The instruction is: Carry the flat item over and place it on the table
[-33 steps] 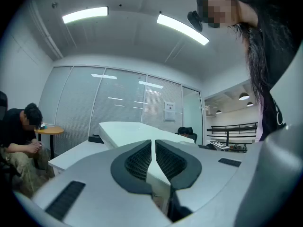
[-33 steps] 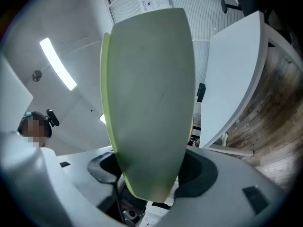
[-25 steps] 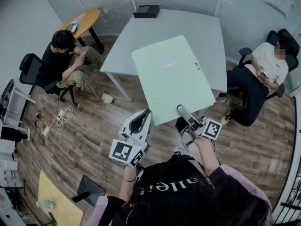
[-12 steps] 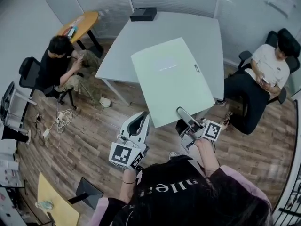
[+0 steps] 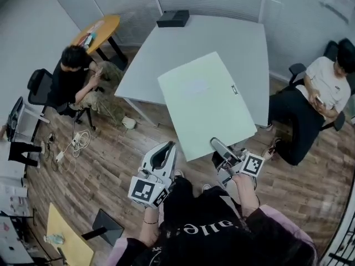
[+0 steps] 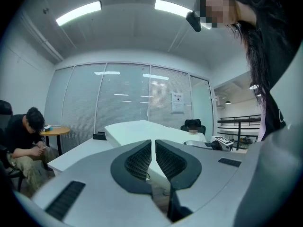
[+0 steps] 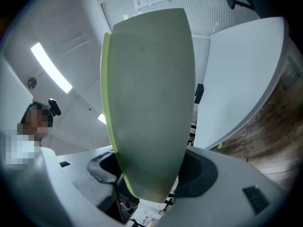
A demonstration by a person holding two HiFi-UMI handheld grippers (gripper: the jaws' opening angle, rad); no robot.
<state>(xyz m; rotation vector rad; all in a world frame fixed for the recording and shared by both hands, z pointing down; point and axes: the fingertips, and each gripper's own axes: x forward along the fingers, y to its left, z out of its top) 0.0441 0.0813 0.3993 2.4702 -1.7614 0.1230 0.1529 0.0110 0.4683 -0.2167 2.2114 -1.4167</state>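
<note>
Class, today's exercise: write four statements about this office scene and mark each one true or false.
1. The right hand-held gripper grips the pale green board. True.
2. The left hand-held gripper grips the board too. False: its jaws are together on nothing.
3. A black box sits on the grey table. True.
4. Nobody is seated nearby. False: one person and another person sit on chairs beside the table.

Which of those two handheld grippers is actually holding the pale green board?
The right gripper: its jaws clamp the board at its near edge. The left gripper is shut, empty.
</note>
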